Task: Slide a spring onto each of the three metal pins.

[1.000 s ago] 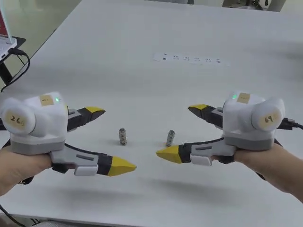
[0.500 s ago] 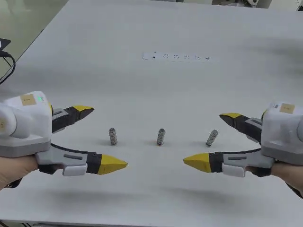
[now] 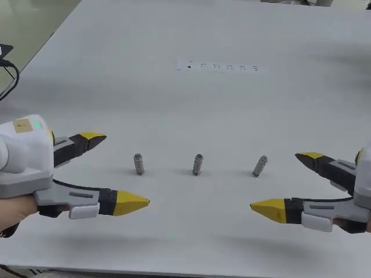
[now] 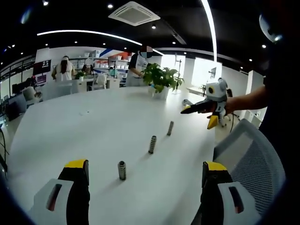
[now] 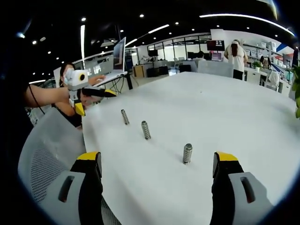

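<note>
- Head view first: you're at a big pale grey table [image 3: 232,35]. A flush socket strip [image 3: 216,66] sits at 12 o'clock from the work, well apart from it. A dark cable [image 3: 7,63] hangs off the table's edge at 10 o'clock.
- Left gripper view has a potted plant [image 4: 161,79] at the far end of the table at 12 o'clock and a mesh chair [image 4: 248,154] at 3 o'clock. Right gripper view has an open laptop [image 5: 117,54] up at 11 o'clock.
- Just bare tabletop lies between your tongs and the work.
- Your left gripper [image 3: 116,169] has its jaws spread wide with nothing held. The left spring [image 3: 138,164] is at 3 o'clock from it, just past the yellow tips and not touching them.
- Your right gripper [image 3: 285,182] is spread wide too, with nothing in it. The right spring [image 3: 259,166] is at 10 o'clock from it, near the tips but apart.
- The middle spring [image 3: 197,164] sits between the other two, roughly halfway between your grippers.
- In the left gripper view the row runs away from 6 toward 1 o'clock, and the nearest coil sits between your two tips.
- Looks-wise, all three are short grey metal coils standing on end in a straight, evenly spaced row. The left and middle ones are upright, and the right one leans a bit toward 1 o'clock. Can't tell if there's a pin inside any of them.
</note>
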A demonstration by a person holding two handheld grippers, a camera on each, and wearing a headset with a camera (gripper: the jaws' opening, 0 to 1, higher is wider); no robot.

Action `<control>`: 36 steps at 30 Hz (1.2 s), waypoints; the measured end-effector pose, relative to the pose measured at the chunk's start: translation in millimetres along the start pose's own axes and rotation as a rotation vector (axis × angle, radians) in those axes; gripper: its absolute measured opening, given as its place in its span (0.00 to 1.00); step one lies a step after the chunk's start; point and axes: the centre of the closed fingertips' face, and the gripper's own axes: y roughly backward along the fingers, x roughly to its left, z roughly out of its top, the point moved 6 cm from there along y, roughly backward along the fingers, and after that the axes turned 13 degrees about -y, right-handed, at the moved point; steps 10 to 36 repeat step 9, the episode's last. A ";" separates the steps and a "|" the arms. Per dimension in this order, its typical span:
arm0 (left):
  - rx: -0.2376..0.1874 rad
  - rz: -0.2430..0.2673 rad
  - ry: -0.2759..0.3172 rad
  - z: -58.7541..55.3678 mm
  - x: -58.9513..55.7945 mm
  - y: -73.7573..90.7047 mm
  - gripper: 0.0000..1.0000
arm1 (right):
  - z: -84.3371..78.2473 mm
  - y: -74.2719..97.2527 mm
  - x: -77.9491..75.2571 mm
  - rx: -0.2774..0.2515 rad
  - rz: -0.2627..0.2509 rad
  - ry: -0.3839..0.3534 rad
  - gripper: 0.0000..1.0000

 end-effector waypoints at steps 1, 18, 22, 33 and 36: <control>0.002 0.003 0.001 -0.3 0.0 0.9 0.98 | -1.3 0.5 -1.4 0.001 -0.006 -0.014 0.99; 0.031 0.018 0.050 -6.1 -2.5 5.1 0.98 | -3.4 0.8 -1.3 0.003 -0.018 -0.053 0.99; 0.031 0.018 0.050 -6.1 -2.5 5.1 0.98 | -3.4 0.8 -1.3 0.003 -0.018 -0.053 0.99; 0.031 0.018 0.050 -6.1 -2.5 5.1 0.98 | -3.4 0.8 -1.3 0.003 -0.018 -0.053 0.99; 0.031 0.018 0.050 -6.1 -2.5 5.1 0.98 | -3.4 0.8 -1.3 0.003 -0.018 -0.053 0.99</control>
